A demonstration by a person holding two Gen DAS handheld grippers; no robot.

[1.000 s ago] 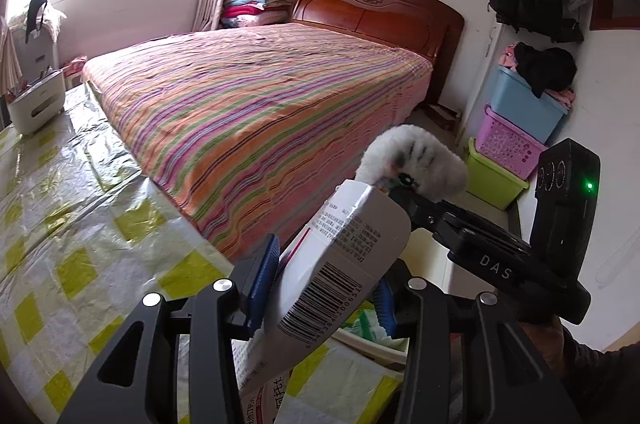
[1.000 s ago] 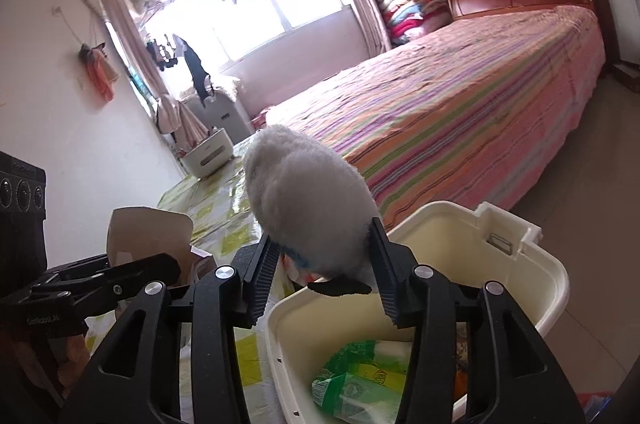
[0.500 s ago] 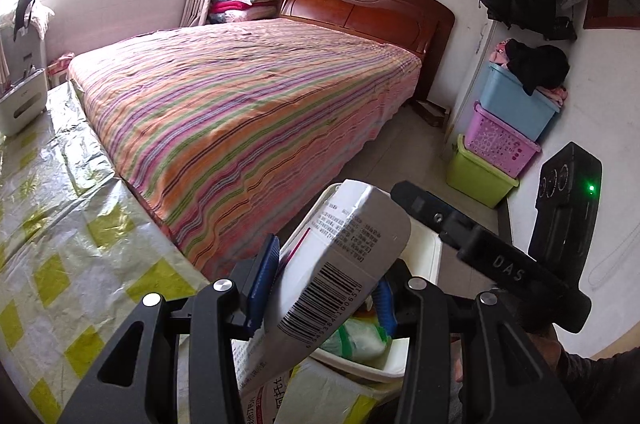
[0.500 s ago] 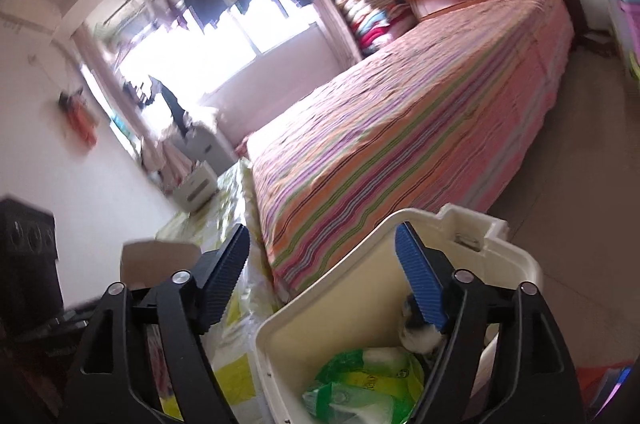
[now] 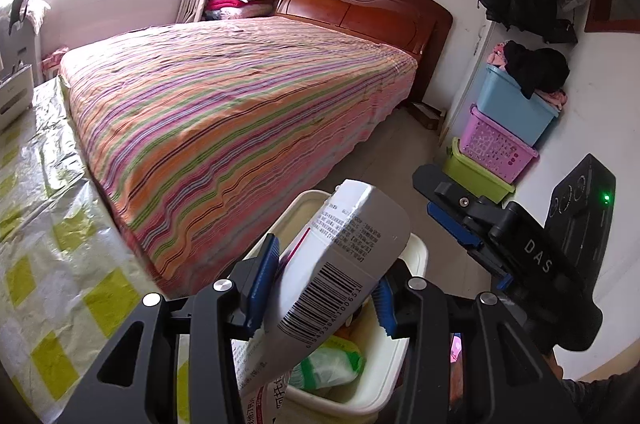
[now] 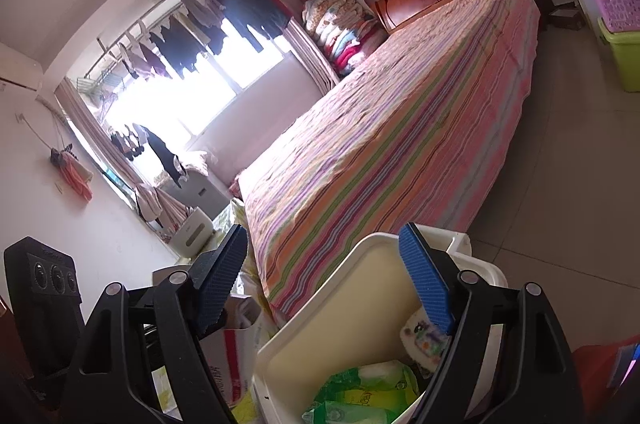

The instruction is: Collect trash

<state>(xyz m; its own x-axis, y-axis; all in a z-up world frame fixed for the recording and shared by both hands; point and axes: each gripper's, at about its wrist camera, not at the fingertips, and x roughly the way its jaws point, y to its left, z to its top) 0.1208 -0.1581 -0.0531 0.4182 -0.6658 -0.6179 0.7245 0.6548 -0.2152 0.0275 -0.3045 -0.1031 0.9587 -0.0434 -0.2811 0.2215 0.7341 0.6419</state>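
My left gripper (image 5: 326, 286) is shut on a white carton (image 5: 336, 264) with a barcode and holds it over the near rim of the cream trash bin (image 5: 416, 256). My right gripper (image 6: 324, 280) is open and empty, above the same bin (image 6: 360, 304); it also shows from the side in the left wrist view (image 5: 456, 224). Inside the bin lie a green and white wrapper (image 6: 360, 396) and a white fluffy thing (image 6: 420, 336). The wrapper also shows in the left wrist view (image 5: 328, 364). The carton shows at the left of the right wrist view (image 6: 228, 352).
A table with a yellow-checked plastic cover (image 5: 48, 224) lies to the left of the bin. A striped bed (image 5: 240, 104) stands behind it. Stacked plastic crates (image 5: 500, 140) stand against the right wall. Bare floor (image 6: 580, 184) lies to the right of the bed.
My right gripper opened and let the white fluffy thing fall into the bin. My left gripper moved with the carton towards the bin, which now lies under it.
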